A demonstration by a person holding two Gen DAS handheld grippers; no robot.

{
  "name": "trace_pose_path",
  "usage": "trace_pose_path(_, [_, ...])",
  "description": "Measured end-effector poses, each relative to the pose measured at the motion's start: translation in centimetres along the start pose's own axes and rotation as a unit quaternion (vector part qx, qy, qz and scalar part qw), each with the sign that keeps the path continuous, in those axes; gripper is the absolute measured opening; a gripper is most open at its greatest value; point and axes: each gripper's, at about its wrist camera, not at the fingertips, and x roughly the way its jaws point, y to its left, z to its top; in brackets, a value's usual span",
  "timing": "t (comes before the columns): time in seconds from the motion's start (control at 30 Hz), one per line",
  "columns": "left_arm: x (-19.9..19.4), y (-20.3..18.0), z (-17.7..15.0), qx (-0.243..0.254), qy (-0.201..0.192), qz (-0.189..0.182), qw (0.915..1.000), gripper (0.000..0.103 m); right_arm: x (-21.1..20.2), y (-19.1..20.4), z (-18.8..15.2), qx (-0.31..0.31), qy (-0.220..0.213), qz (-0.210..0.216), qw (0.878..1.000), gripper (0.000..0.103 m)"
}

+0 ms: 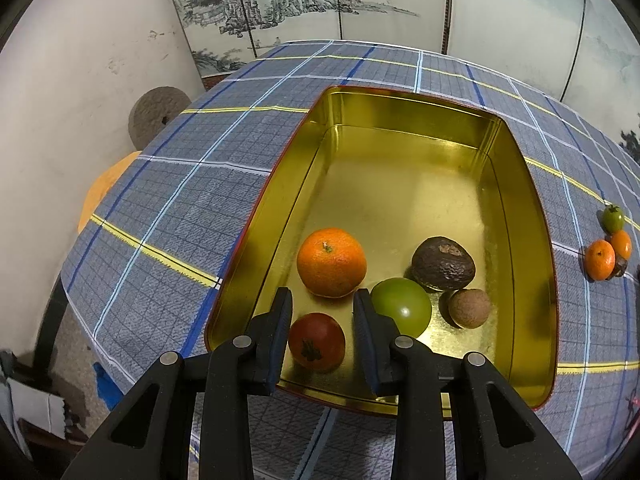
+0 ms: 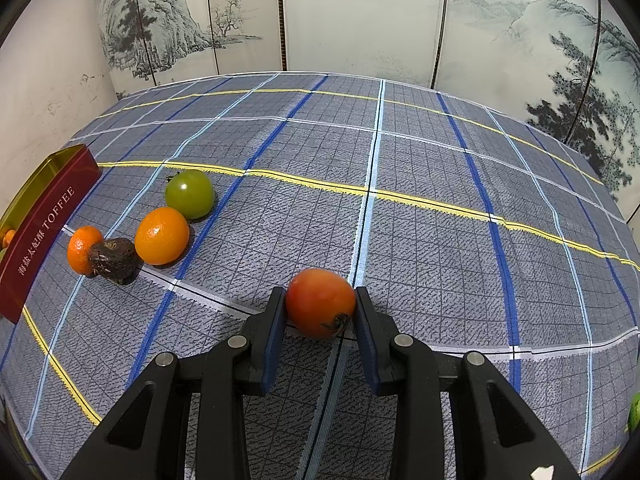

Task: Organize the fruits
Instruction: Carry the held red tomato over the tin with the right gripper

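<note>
A gold-lined tin [image 1: 400, 108] holds an orange [image 1: 331, 262], a red tomato [image 1: 317, 341], a green tomato [image 1: 402, 307], a dark wrinkled fruit [image 1: 443, 263] and a small brown fruit [image 1: 469, 308]. My left gripper [image 1: 322, 308] is open above the tin's near end, the red tomato below between its fingers. My right gripper [image 2: 320, 305] is shut on a red tomato [image 2: 320, 302] on the cloth. Left of it lie a green tomato [image 2: 189, 193], two oranges [image 2: 161, 235] [image 2: 80, 248] and a dark fruit [image 2: 112, 259].
The tin's red outer wall [image 2: 44, 232] reads TOFFEE at the left in the right wrist view. A blue plaid cloth [image 2: 420, 220] covers the table. A painted folding screen [image 2: 360, 16] stands behind. A green object [image 2: 634, 412] peeks in at the right edge.
</note>
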Motion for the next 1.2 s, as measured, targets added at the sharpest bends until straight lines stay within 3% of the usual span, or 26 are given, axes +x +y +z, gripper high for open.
trace_pose_path(0.33, [-0.3,0.2,0.1,-0.005,-0.010,-0.004,0.9999,0.045,0.0,0.0,0.0,-0.001,0.000,-0.002,1.000,0.030])
trace_pose_path(0.5, [-0.6,0.4,0.1,-0.009,-0.020,-0.006,0.9997,0.054,-0.1,-0.1,-0.2,0.002,0.000,-0.004,1.000,0.030])
trace_pose_path(0.97, [-1.8,0.5,-0.1,-0.011,-0.045,-0.010,0.9989,0.060,-2.0,1.4,-0.1,-0.002,-0.013,0.009,1.000,0.030])
trace_pose_path(1.2, [-2.7,1.1,-0.1,-0.023,-0.054,-0.018,0.9981,0.060,-4.5,4.8,1.4,-0.035,-0.037,0.055,0.997,0.030])
